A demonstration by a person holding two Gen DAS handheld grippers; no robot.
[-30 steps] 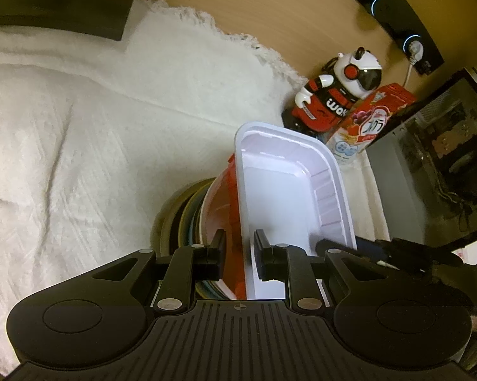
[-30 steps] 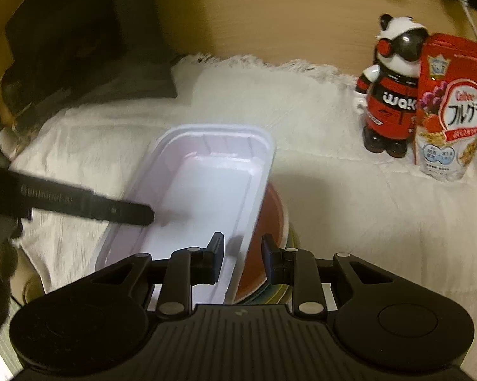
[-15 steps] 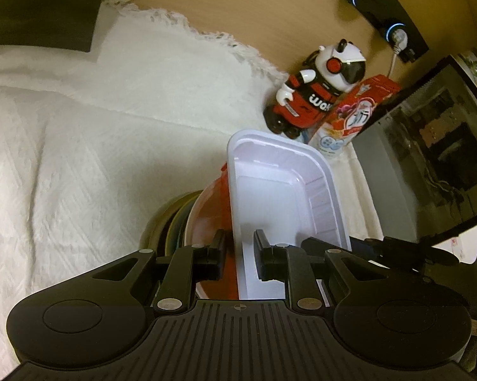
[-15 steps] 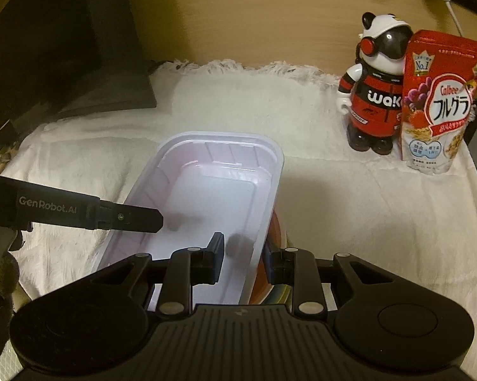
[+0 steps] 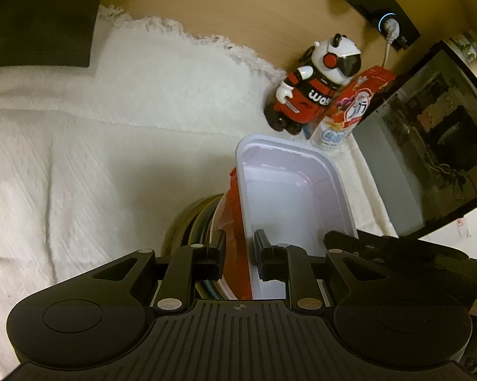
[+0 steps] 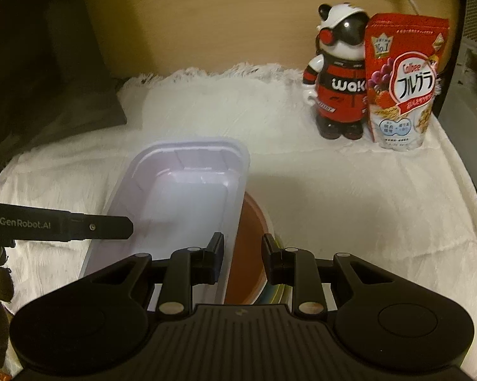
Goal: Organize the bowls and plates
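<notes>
- The left gripper (image 5: 238, 249) was seen with its jaws narrowed around the near left wall of the tray (image 5: 289, 197) and the red bowl's (image 5: 233, 222) rim together; whether the pads (image 5: 218, 247) actually pressed could not be told, as a small gap showed on each side.
- The right gripper (image 6: 242, 258) was set astride the tray's right wall, jaws partly spread and no firm pinch visible; one finger was inside the tray (image 6: 187, 197), the other over the red bowl (image 6: 249, 244).
- From both grippers the tray's long axis was seen to run toward 12 o'clock, and the tray sat on the stack of plates (image 5: 191, 222), tilted over the bowl.
- Both grippers were equally near, each at a long side's near end; a two-handed lift or settling was judged likeliest.
- On the cloth (image 6: 349, 197), a panda figure (image 6: 340, 89) and a cereal bag (image 6: 403, 82) stood well apart, at about 1 o'clock in the right view.
</notes>
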